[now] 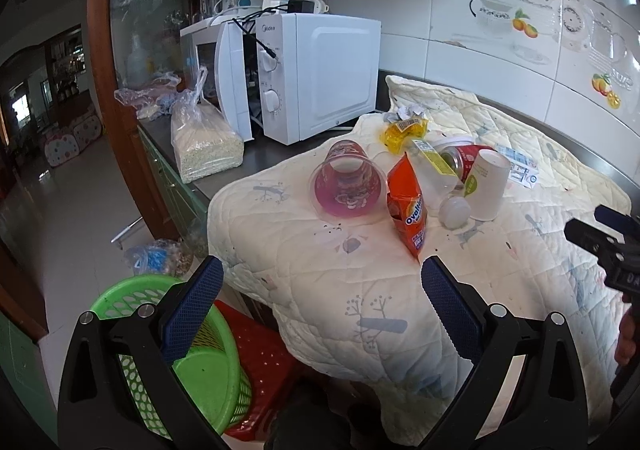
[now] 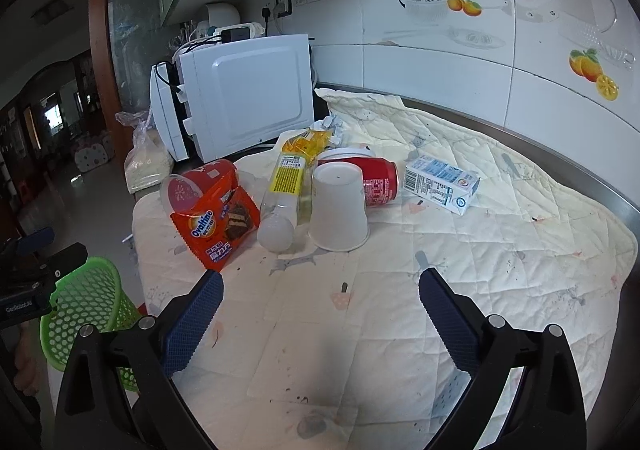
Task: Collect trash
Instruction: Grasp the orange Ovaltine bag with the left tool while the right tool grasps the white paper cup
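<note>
Trash lies on a quilted white cloth (image 2: 480, 250): an orange Ovaltine wrapper (image 2: 216, 218), a clear pink cup (image 1: 346, 186) on its side, a clear bottle with a yellow label (image 2: 286, 190), an upturned white paper cup (image 2: 338, 206), a red can (image 2: 378, 180), a small milk carton (image 2: 440, 182) and a yellow wrapper (image 2: 308, 140). My left gripper (image 1: 322, 286) is open and empty above the cloth's near left corner. My right gripper (image 2: 320, 294) is open and empty, short of the paper cup. A green basket (image 1: 188, 350) stands below the counter at the left.
A white microwave (image 1: 320, 78) with its door ajar stands behind the trash. A bag of grain (image 1: 204, 142) sits left of it. A red stool (image 1: 264, 366) stands by the basket. A tiled wall (image 2: 520, 50) runs along the back.
</note>
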{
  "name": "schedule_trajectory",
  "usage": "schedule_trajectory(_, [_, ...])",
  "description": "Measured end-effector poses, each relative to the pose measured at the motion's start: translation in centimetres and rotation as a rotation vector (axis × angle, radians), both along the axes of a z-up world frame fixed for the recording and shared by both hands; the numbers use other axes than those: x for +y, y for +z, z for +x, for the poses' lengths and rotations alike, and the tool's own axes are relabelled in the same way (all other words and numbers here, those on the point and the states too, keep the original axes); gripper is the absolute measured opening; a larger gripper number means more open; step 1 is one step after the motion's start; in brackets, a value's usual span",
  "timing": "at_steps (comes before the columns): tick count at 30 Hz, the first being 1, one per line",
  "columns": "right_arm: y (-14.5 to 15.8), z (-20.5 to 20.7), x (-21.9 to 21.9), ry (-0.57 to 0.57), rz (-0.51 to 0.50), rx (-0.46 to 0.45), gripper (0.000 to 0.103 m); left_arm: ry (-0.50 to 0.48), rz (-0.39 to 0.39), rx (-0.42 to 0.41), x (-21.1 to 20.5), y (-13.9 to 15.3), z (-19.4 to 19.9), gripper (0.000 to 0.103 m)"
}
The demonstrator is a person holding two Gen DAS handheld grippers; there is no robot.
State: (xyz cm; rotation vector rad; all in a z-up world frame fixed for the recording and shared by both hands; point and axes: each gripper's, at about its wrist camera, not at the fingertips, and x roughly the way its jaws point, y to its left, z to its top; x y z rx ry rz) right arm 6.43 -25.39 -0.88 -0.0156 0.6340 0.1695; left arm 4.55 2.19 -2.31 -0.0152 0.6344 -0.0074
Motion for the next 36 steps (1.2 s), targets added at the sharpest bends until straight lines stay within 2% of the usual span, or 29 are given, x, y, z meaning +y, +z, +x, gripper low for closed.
schedule_trajectory(2, [-0.1, 1.4, 0.0, 0.007, -0.004, 0.006, 0.084, -0.008, -0.01, 0.009, 0.1, -0.3, 0.5, 0.098])
schedule_trajectory(7, [-0.5, 5.1, 0.0, 0.025, 0.008, 0.032, 0.083, -0.029, -0.034, 0.022, -0.1, -0.6, 2.0, 0.097])
schedule_trajectory(10, [-0.9, 7.1, 0.3, 0.035, -0.007, 0.043, 0.079, -0.054, -0.061, 0.026, -0.6, -0.7, 3.1, 0.096])
schedule_trajectory(17, [-2.3, 11.0, 0.3, 0.033, -0.014, 0.076, 0.072, -0.144, -0.098, 0.044, -3.2, -1.5, 6.0, 0.085])
schedule_trajectory(19, [-2.6, 11.8, 0.1, 0.033, 0.004, 0.087, 0.071, -0.167, -0.113, 0.053, -3.9, -1.9, 6.9, 0.08])
schedule_trajectory(23, [-3.2, 12.8, 0.1, 0.038, -0.003, 0.097, 0.07, -0.191, -0.152, 0.085, -4.8, -3.0, 8.8, 0.078])
schedule_trajectory(27, [-3.7, 13.7, -0.1, 0.041, -0.001, 0.109, 0.067, -0.178, -0.165, 0.125, -5.3, -4.3, 10.6, 0.077])
schedule_trajectory(31, [-4.1, 14.4, -0.4, 0.039, 0.016, 0.118, 0.066, -0.167, -0.201, 0.171, -5.3, -5.8, 12.0, 0.069])
schedule_trajectory(36, [-4.5, 14.9, -0.1, 0.047, 0.015, 0.122, 0.063, -0.161, -0.233, 0.193, -5.2, -6.7, 12.9, 0.062])
